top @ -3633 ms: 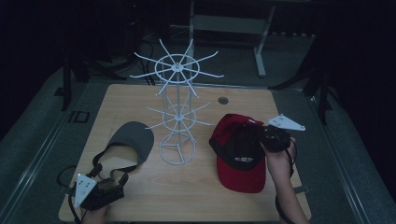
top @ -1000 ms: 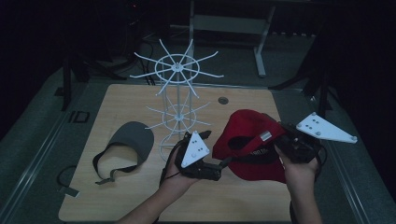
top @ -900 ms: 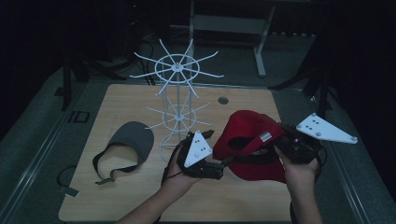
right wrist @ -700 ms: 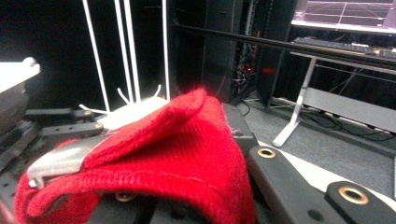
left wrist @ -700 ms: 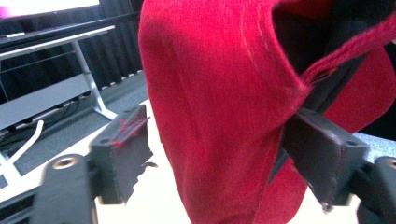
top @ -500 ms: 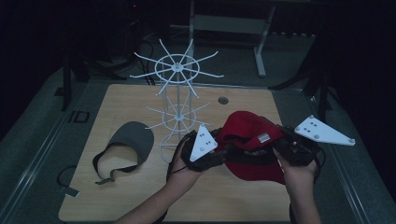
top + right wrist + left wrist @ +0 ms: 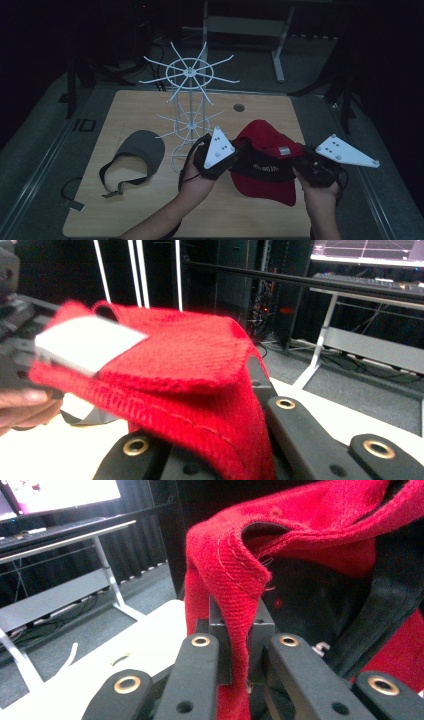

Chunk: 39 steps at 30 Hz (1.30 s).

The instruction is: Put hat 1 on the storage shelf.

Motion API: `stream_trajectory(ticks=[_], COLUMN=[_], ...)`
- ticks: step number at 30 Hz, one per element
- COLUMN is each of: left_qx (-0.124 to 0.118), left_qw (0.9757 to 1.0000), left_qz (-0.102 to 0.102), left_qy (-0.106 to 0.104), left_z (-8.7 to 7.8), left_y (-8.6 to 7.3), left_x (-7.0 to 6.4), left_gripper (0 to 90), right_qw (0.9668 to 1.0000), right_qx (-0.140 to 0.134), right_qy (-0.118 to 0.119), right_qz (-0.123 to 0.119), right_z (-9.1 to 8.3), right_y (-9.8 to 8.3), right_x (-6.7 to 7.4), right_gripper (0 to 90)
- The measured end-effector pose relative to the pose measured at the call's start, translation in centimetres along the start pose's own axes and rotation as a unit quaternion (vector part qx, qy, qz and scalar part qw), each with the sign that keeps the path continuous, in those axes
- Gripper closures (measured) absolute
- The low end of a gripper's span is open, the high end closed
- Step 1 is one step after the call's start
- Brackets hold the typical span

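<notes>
A red cap [image 7: 265, 155] with a black inside hangs above the table's front right, held between both grippers. My left gripper [image 7: 236, 159] reaches in from the left. Its jaws have just been closing, and in the left gripper view they are shut on the red cap's [image 7: 225, 580] folded rim. My right gripper [image 7: 299, 162] holds the opposite side. In the right gripper view the red cap [image 7: 190, 360] drapes over its jaws, which pinch the fabric.
A white wire rack [image 7: 190, 100] with radiating hooks stands at the middle of the wooden table [image 7: 150, 220]. A grey visor [image 7: 137, 152] lies left of it. A round hole [image 7: 239, 107] sits near the far edge. A small tag [image 7: 75, 204] lies at the front left corner.
My left gripper came over from the front left, reached the cap's left side and closed on its rim. The cap, held on the right throughout, has risen slightly off the table.
</notes>
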<state>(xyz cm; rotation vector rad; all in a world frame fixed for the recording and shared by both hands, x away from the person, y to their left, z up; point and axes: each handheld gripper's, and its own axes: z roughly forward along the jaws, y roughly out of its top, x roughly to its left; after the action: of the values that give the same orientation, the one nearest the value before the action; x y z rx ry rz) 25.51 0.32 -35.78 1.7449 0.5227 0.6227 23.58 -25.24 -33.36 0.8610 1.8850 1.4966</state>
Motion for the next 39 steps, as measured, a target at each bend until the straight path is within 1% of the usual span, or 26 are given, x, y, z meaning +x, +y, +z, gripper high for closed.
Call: stream_trajectory(ticks=[1,3,6,9,12,15,16,17,18,19,21,22,23,26,30,32,34,36,39], left_qx=[0.001,0.0,0.0,0.001,0.002,0.0,-0.002,-0.003,-0.002,-0.003,-0.001,-0.001,-0.002,-0.001,0.002,0.003,0.002,0.002,0.006], left_qw=[1.0,1.0,1.0,1.0,1.0,0.9999,0.9999,0.9999,0.9999,0.9999,0.9998,0.9997,0.9998,0.9998,0.9997,0.9997,0.9998,0.9998,0.9998], left_qz=[0.0,0.002,0.006,0.007,0.009,0.011,0.011,0.012,0.016,0.016,0.02,0.023,0.021,0.02,0.024,0.022,0.019,0.016,0.018], left_qy=[-0.003,0.0,0.004,0.005,0.003,0.004,0.002,0.002,0.002,-0.001,-0.001,-0.001,-0.002,-0.003,-0.005,-0.007,-0.01,-0.014,-0.011], left_z=[0.0,0.0,-0.1,-0.2,-0.1,-0.1,-0.1,-0.2,-0.2,-0.2,-0.2,-0.2,-0.1,0.0,0.1,0.2,0.3,0.3,0.2], left_y=[0.0,0.1,0.3,0.4,0.6,0.9,1.1,1.2,1.3,1.4,1.5,1.5,1.6,1.6,1.5,1.4,1.2,1.1,0.7], left_x=[0.0,0.0,0.1,0.1,0.0,-0.1,-0.1,-0.1,-0.2,-0.2,-0.3,-0.4,-0.4,-0.5,-0.5,-0.5,-0.5,-0.4,-0.1], left_gripper=[87.5,87.6,87.8,87.8,87.9,87.9,88.0,87.9,87.9,87.9,88.0,88.0,88.0,88.0,87.9,87.9,87.9,87.9,87.8], right_qw=[1.0,1.0,0.9999,0.9998,0.9998,0.9997,0.9997,0.9997,0.9996,0.9996,0.9996,0.9996,0.9995,0.9992,0.9979,0.9976,0.996,0.9952,0.9941], right_qx=[0.001,0.003,0.013,0.016,0.018,0.017,0.016,0.016,0.015,0.015,0.017,0.017,0.018,0.022,0.041,0.046,0.059,0.059,0.051], right_qy=[0.001,0.001,-0.005,-0.007,0.003,0.013,0.014,0.014,0.021,0.021,0.021,0.021,0.021,0.03,0.05,0.052,0.067,0.078,0.095], right_qz=[0.003,0.008,-0.003,0.0,0.013,0.011,0.011,0.009,0.008,0.009,0.01,0.011,0.012,0.013,0.005,0.002,-0.002,-0.005,-0.014], right_z=[0.0,-0.1,-0.2,-0.3,-0.3,-0.3,-0.4,-0.4,-0.5,-0.6,-0.8,-0.8,-0.8,-1.0,-1.2,-1.3,-1.4,-1.5,-2.1], right_y=[-0.2,-0.6,-1.2,-1.6,-2.0,-2.3,-2.3,-2.3,-2.3,-2.4,-2.4,-2.5,-2.5,-2.8,-3.3,-3.5,-3.6,-3.7,-3.7], right_x=[-0.1,-0.2,0.0,-0.1,-0.2,0.1,0.1,0.2,0.3,0.3,0.4,0.4,0.4,0.4,0.5,0.6,0.6,0.6,0.6], right_gripper=[88.8,88.8,88.8,88.7,88.4,87.5,87.3,86.6,85.5,84.5,81.5,78.6,75.0,64.4,52.8,50.5,44.2,38.9,35.6])
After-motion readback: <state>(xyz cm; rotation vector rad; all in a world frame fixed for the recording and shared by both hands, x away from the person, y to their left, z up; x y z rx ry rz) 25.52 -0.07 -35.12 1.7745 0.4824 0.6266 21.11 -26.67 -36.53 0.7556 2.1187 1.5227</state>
